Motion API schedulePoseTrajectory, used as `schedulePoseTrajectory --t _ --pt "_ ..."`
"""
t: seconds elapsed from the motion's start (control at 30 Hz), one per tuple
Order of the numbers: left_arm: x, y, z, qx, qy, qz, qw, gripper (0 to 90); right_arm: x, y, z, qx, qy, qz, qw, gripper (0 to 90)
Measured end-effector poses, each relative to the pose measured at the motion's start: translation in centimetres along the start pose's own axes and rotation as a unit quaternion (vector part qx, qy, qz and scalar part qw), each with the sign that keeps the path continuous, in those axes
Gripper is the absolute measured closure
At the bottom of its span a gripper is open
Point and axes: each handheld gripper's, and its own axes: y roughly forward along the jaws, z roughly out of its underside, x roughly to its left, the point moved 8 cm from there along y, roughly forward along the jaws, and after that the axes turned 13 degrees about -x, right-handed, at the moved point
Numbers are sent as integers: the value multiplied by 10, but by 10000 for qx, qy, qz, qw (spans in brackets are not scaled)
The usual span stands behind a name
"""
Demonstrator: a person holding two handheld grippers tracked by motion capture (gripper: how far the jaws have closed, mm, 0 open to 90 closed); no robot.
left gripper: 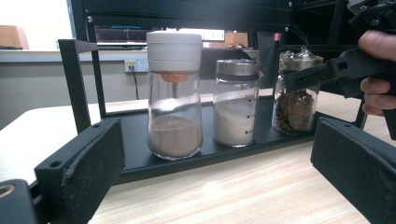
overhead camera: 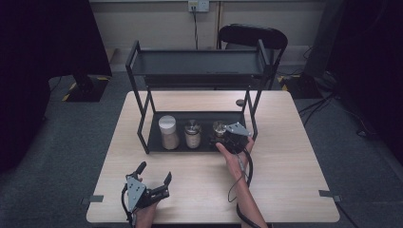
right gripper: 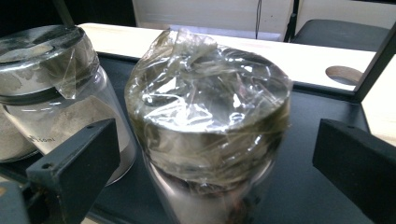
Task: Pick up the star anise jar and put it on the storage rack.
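On the rack's tray (overhead camera: 154, 140), the spread right claw (right gripper: 215, 154) straddles the film-wrapped jar (right gripper: 208, 126), base hidden.

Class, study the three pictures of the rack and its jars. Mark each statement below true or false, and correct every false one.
1. Three jars stand on the rack's lower shelf. True.
2. The jar with the white lid holds a green liquid. False: it holds a brownish powder.
3. The right hand-held gripper has its jaws apart on either side of the film-wrapped jar, not pressing on it. True.
4. The left hand-held gripper grips the middle jar. False: it is open, over the table in front of the rack.
5. The rack's upper shelf is stacked with plates. False: nothing shows on it.
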Motion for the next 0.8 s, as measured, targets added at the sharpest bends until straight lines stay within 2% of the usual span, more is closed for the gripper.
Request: schedulePoseTrajectory --t 0.27,0.8 --pt "0 0 0 -2 0 -1 10000 21 2 -6 -1 -215 16 -63 9997 0" --pt "0 0 0 4 11 -1 10000 22 4 -14 -6 -379 82 -37 9992 1"
